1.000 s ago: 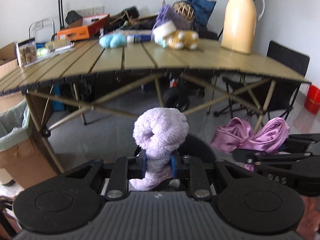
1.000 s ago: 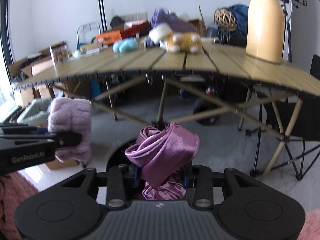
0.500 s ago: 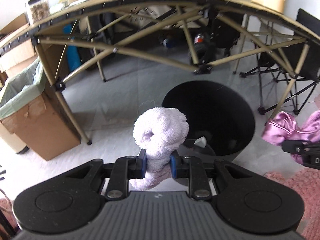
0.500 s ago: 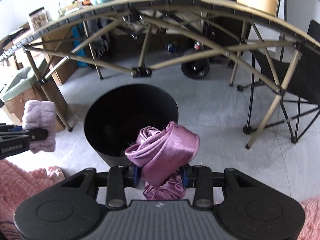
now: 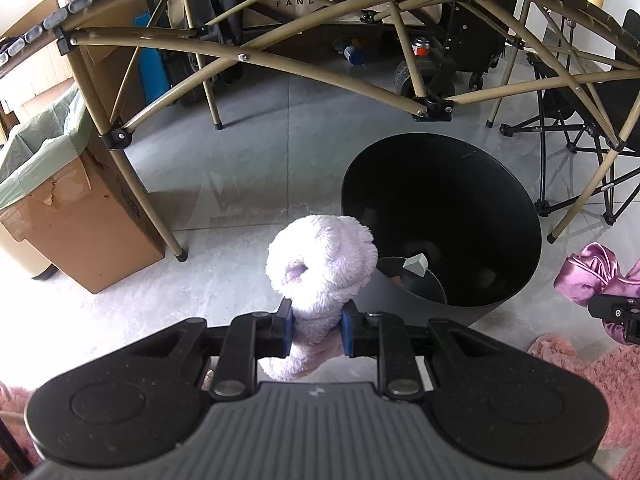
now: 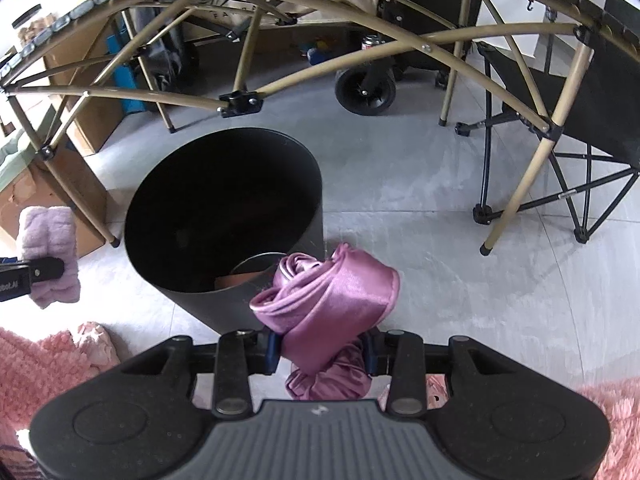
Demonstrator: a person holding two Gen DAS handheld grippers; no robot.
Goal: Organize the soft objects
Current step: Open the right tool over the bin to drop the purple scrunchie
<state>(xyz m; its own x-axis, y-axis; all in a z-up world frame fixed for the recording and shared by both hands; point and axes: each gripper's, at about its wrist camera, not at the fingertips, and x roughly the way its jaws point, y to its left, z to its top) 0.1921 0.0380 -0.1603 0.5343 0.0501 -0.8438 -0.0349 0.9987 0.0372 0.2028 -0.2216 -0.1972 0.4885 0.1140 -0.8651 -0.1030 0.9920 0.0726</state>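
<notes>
My left gripper (image 5: 316,330) is shut on a fluffy lilac plush piece (image 5: 320,256), held just left of a black round bin (image 5: 516,216) on the floor. My right gripper (image 6: 322,354) is shut on a shiny purple satin bundle (image 6: 332,300), near the bin's (image 6: 308,184) front right rim. The right wrist view shows the lilac plush (image 6: 50,236) at the far left, and the left wrist view shows the satin bundle (image 5: 588,272) at the far right. Small items lie at the bottom of the bin.
A folding table's tan frame (image 5: 248,58) arches overhead behind the bin. A cardboard box with a green liner (image 5: 76,216) stands to the left, a black folding chair (image 6: 592,92) to the right. Pink fluffy rug (image 6: 40,360) lies in the near corners.
Both grippers have tilted downward and sunk, so the view has swung from the tabletop to the floor and the bin. Each still holds its soft item.
</notes>
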